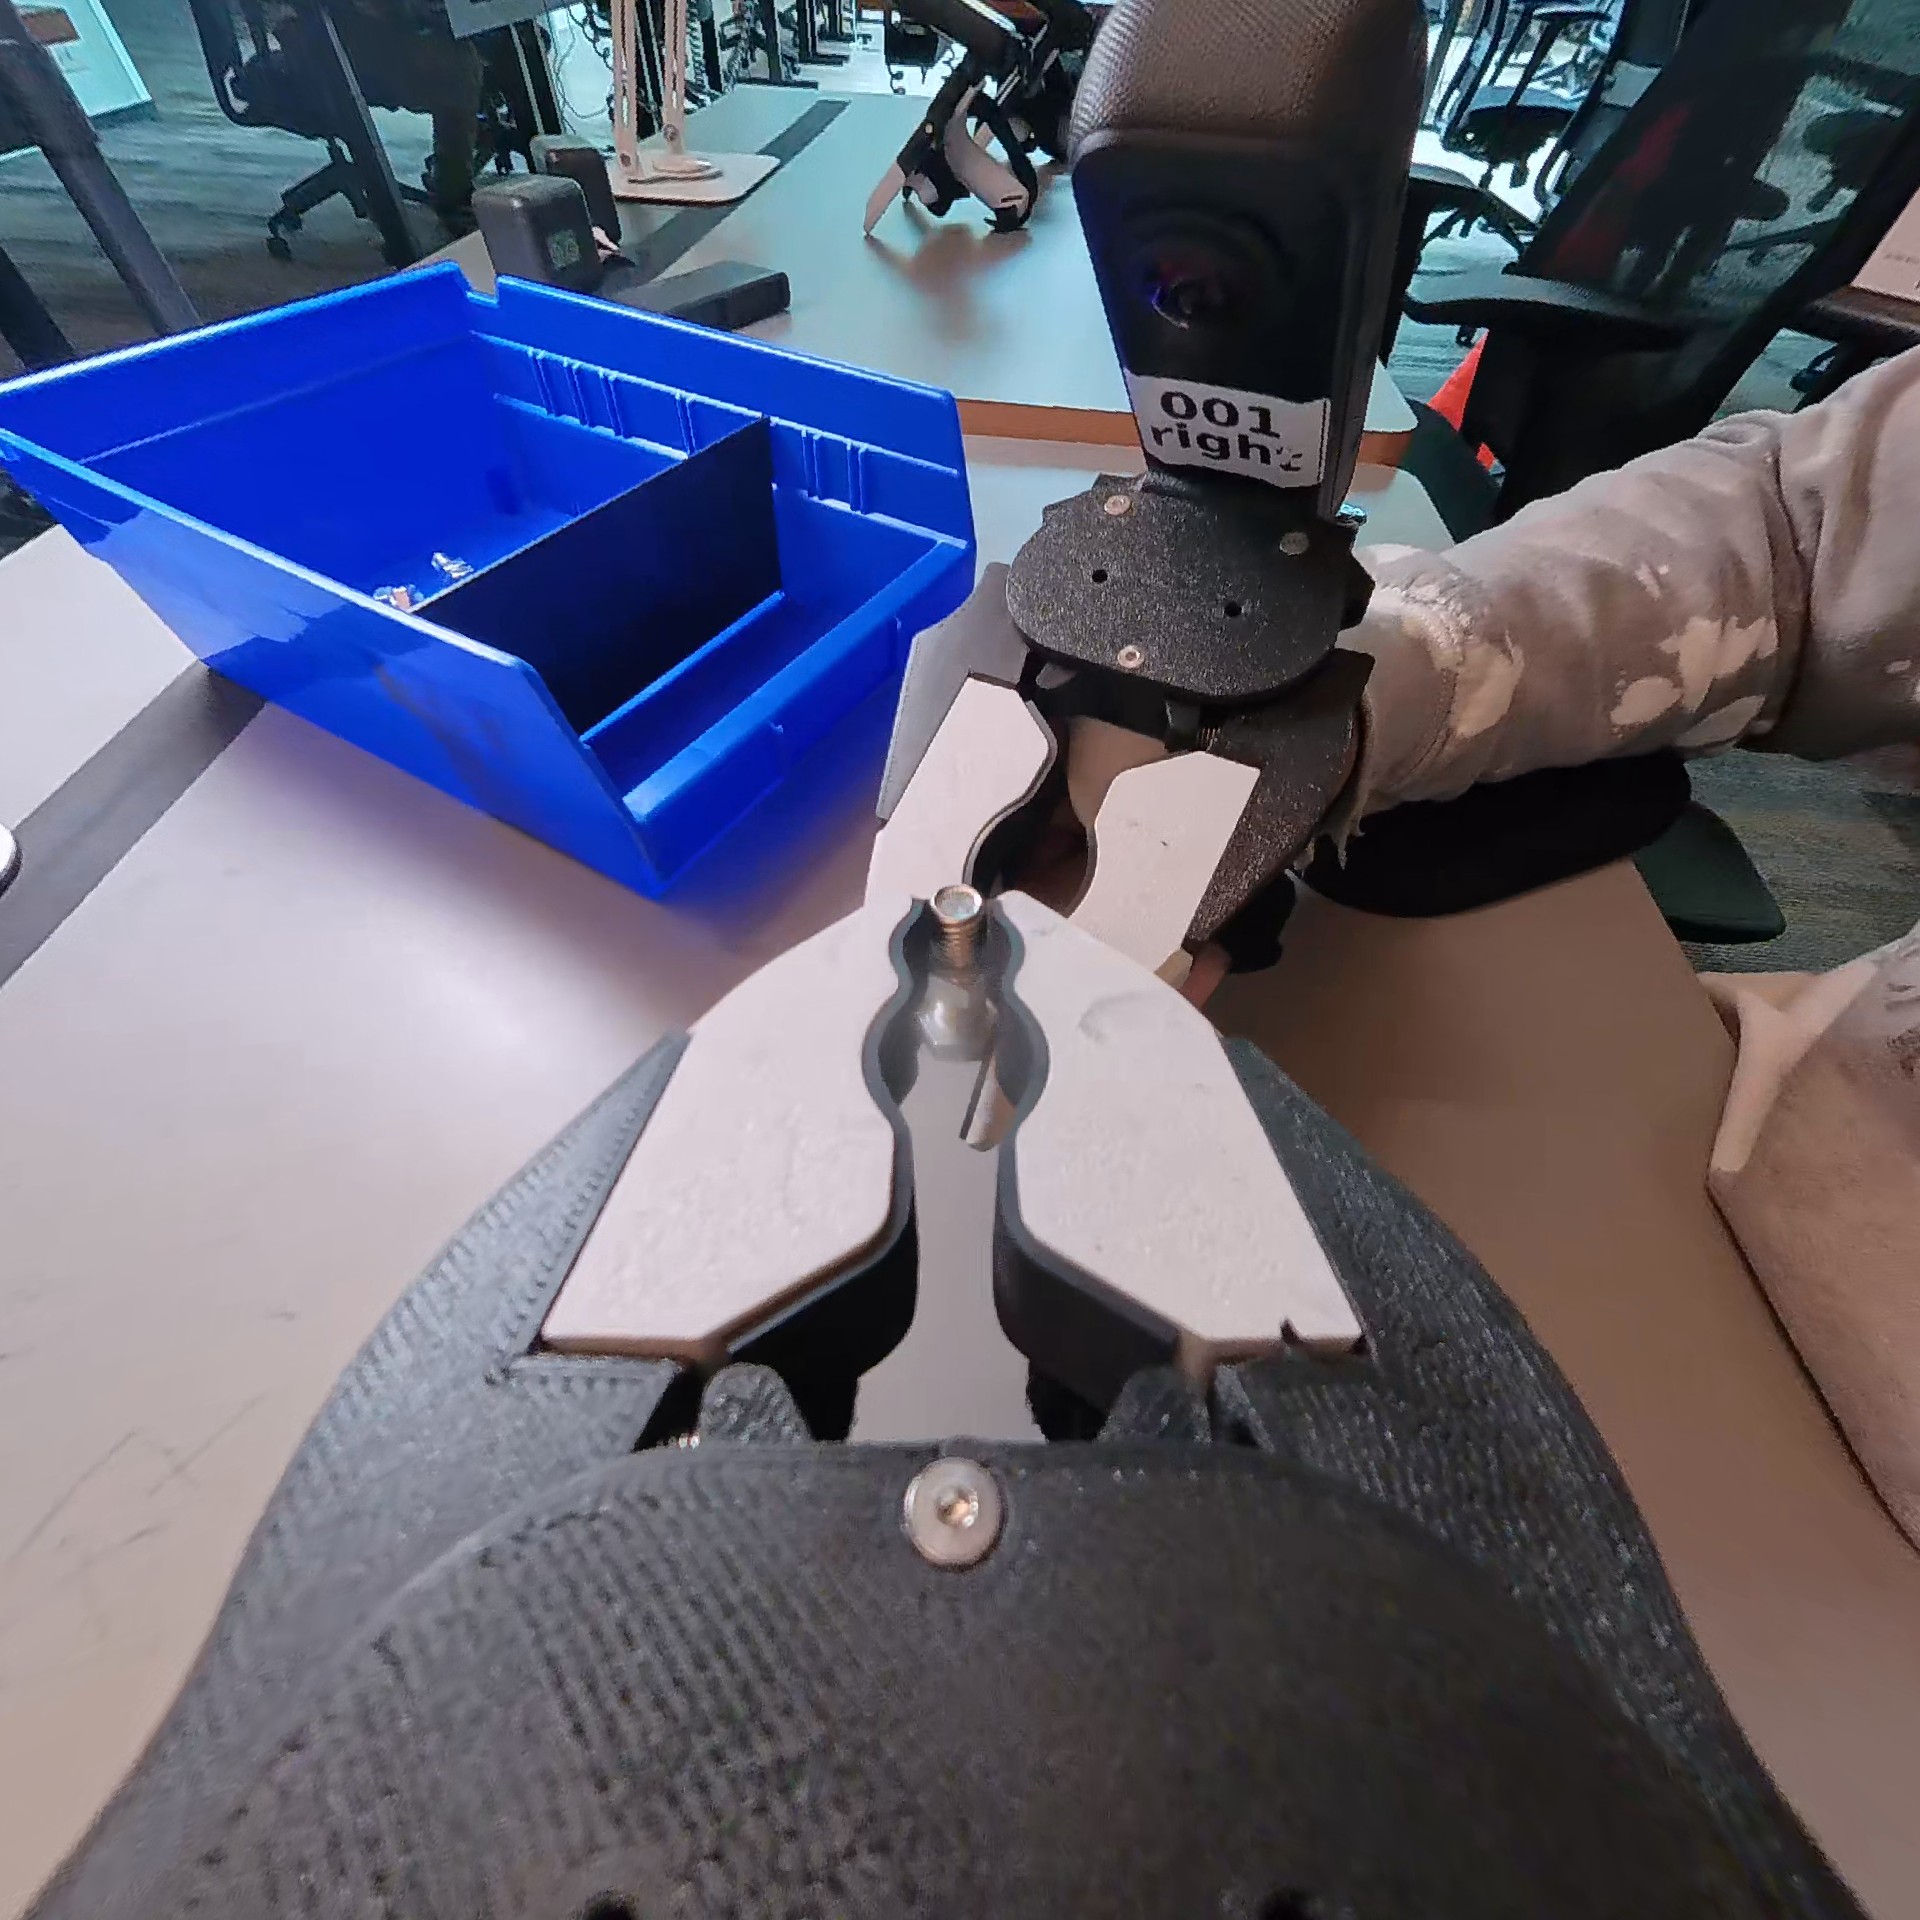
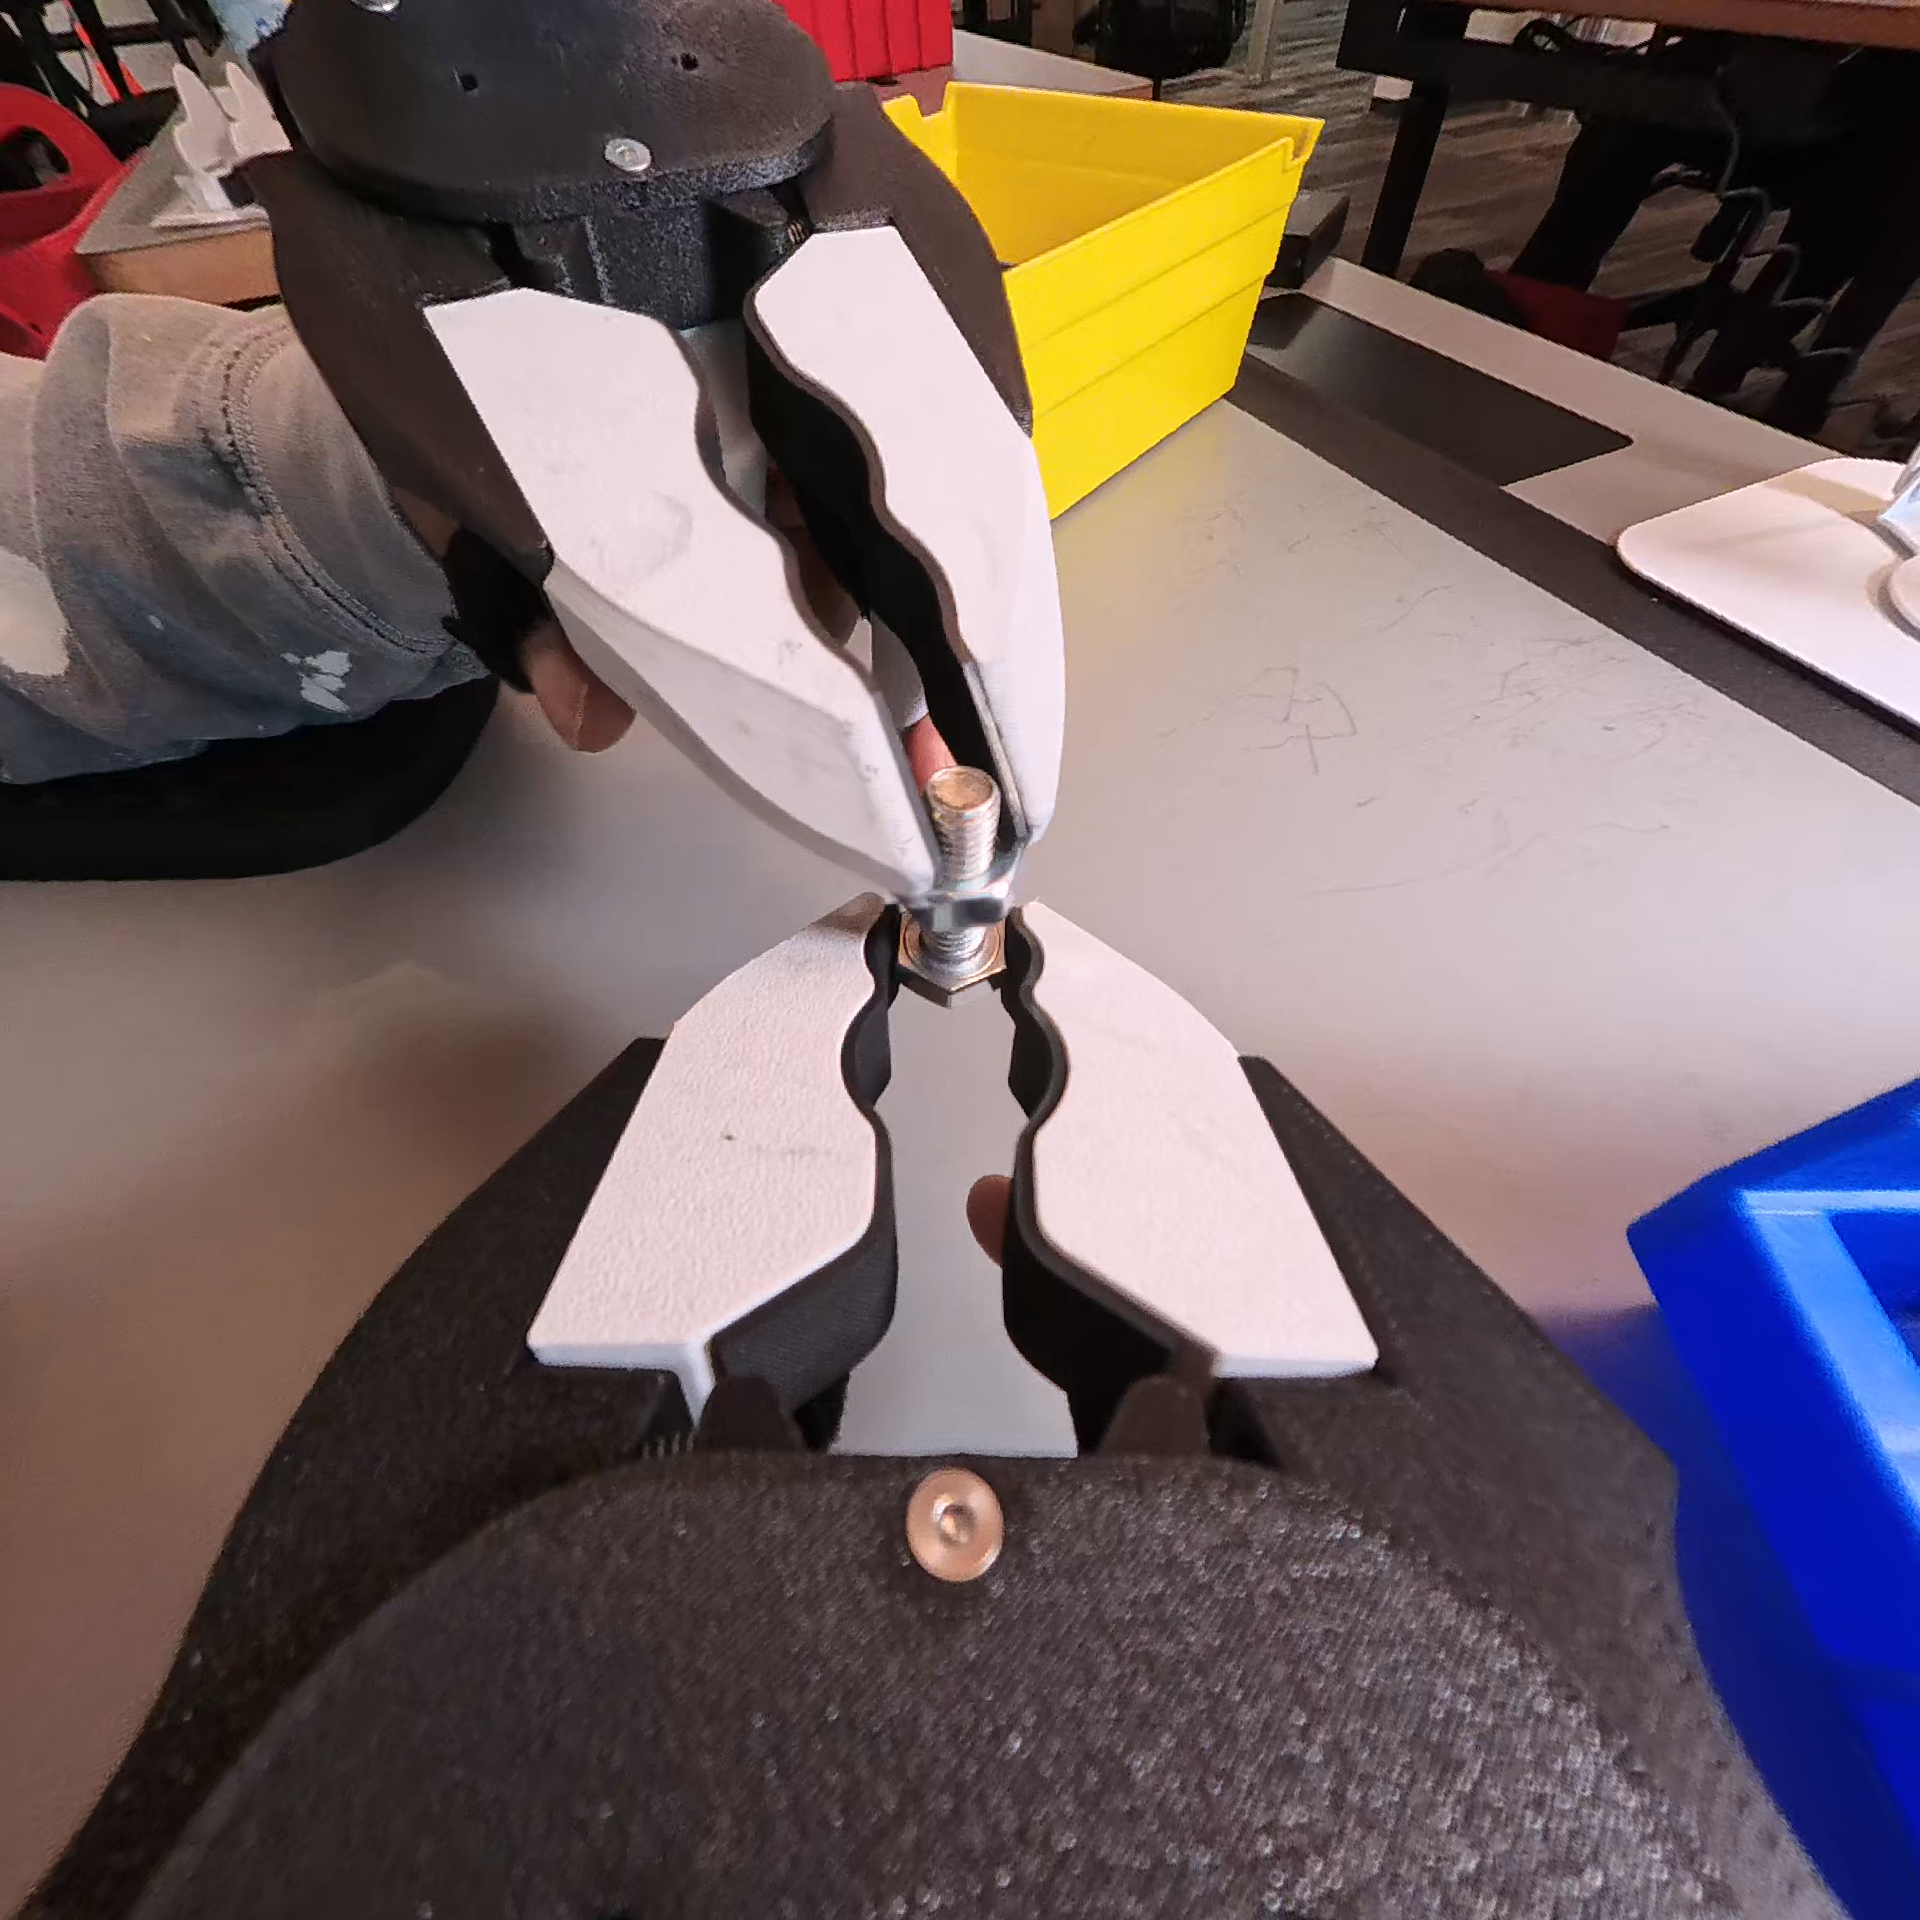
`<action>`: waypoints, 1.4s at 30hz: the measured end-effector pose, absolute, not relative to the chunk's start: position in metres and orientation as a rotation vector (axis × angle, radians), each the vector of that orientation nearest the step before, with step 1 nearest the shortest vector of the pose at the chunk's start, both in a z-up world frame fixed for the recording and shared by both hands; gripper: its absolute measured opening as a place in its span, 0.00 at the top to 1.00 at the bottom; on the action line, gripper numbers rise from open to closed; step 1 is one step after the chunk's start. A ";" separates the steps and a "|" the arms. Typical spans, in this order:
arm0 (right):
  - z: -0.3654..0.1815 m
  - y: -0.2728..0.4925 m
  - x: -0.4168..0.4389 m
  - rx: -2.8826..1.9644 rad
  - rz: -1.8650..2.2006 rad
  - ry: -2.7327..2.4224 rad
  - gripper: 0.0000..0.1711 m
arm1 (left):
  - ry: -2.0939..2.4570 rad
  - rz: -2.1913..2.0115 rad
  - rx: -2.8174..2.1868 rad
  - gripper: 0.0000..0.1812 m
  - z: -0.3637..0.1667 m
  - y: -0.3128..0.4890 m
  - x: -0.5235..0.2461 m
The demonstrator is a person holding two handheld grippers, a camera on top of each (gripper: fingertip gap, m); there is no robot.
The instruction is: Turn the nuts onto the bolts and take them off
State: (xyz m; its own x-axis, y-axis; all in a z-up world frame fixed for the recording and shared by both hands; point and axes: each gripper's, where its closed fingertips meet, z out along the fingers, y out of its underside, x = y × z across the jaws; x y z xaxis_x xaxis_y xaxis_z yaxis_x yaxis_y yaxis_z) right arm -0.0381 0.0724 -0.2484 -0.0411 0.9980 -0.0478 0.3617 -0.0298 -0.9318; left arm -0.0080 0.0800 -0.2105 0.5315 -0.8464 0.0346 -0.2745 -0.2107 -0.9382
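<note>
My left gripper (image 1: 956, 925) is shut on a silver threaded bolt (image 1: 954, 961) and holds it at its fingertips above the grey table (image 1: 312, 1039). In the right wrist view the left gripper (image 2: 961, 883) comes down from above with the bolt (image 2: 961, 821) between its white fingers. My right gripper (image 2: 951, 940) is shut on a hex nut (image 2: 948, 964) that sits on the bolt's thread. The two grippers meet tip to tip. In the left wrist view the right gripper (image 1: 1023, 888) stands just behind the bolt and the nut is hidden.
A blue divided bin (image 1: 675, 831) stands at the left with small metal parts (image 1: 416, 587) inside; its corner shows in the right wrist view (image 2: 1787, 1351). A yellow bin (image 2: 1143, 260) stands behind the left gripper. A white flat base (image 2: 1766, 561) lies far right. Sleeved arms rest on the table. My hands' fingertips stand some 4 cm from each other.
</note>
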 end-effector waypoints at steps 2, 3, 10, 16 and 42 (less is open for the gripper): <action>-0.245 0.072 -0.038 -1.466 1.094 -1.486 0.89 | 0.932 -0.717 -1.736 0.95 -0.207 0.080 -0.010; -0.241 0.072 -0.038 -1.447 1.113 -1.470 0.89 | 0.912 -0.744 -1.727 0.95 -0.203 0.080 -0.012; -0.226 0.071 -0.038 -1.351 1.207 -1.390 0.89 | 0.876 -0.798 -1.706 0.95 -0.191 0.078 -0.013; -0.220 0.072 -0.038 -1.307 1.232 -1.348 0.89 | 0.865 -0.795 -1.716 0.95 -0.187 0.078 -0.014; -0.182 0.070 -0.024 -1.169 1.434 -1.200 0.89 | 0.780 -0.815 -1.691 0.91 -0.180 0.085 -0.033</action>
